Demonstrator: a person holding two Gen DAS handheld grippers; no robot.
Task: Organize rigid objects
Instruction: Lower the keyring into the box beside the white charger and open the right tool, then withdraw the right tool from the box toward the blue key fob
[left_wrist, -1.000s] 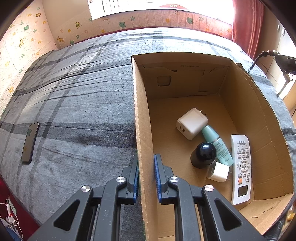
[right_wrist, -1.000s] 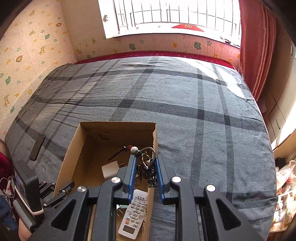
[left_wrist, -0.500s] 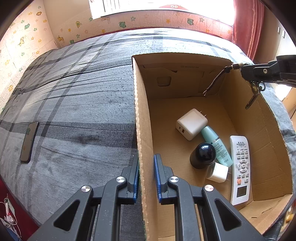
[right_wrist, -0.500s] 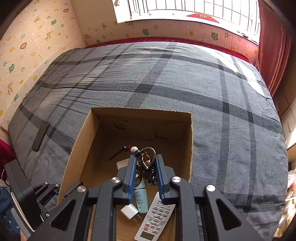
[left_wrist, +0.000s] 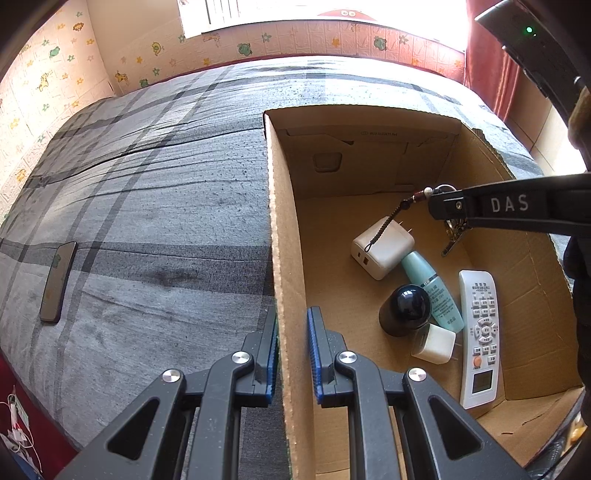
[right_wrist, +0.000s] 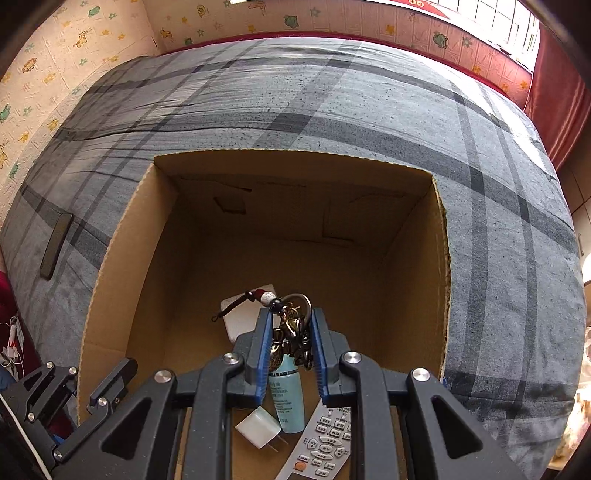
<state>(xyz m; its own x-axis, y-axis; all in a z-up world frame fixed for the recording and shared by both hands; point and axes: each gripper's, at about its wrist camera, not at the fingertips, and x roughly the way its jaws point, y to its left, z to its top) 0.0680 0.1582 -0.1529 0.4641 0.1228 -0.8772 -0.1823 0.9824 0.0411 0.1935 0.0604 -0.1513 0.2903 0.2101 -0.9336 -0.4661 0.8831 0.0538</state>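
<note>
- The open brown cardboard box (left_wrist: 284, 258) sits on a bed with a grey plaid cover (left_wrist: 147, 206).
- The left gripper (left_wrist: 291, 354) pinches the box's left wall between its blue pads (left_wrist: 271, 354), one finger outside and one inside.
- The right gripper (right_wrist: 288, 347) points steeply down into the box, clamped on a bunch of metal keys on a ring (right_wrist: 291, 332); a beaded black cord dangles off the bunch.
- In the left wrist view the keys (left_wrist: 452, 236) hang above the box floor, over the large white plug-in charger (left_wrist: 382, 251).
- On the box floor lie a teal plastic bottle (left_wrist: 432, 291), a black round-topped jar (left_wrist: 404, 310), a small white cube adapter (left_wrist: 434, 343) and a white remote control (left_wrist: 480, 332), all close together.
- A dark flat phone (left_wrist: 57, 280) lies on the cover, well apart from the box.
</note>
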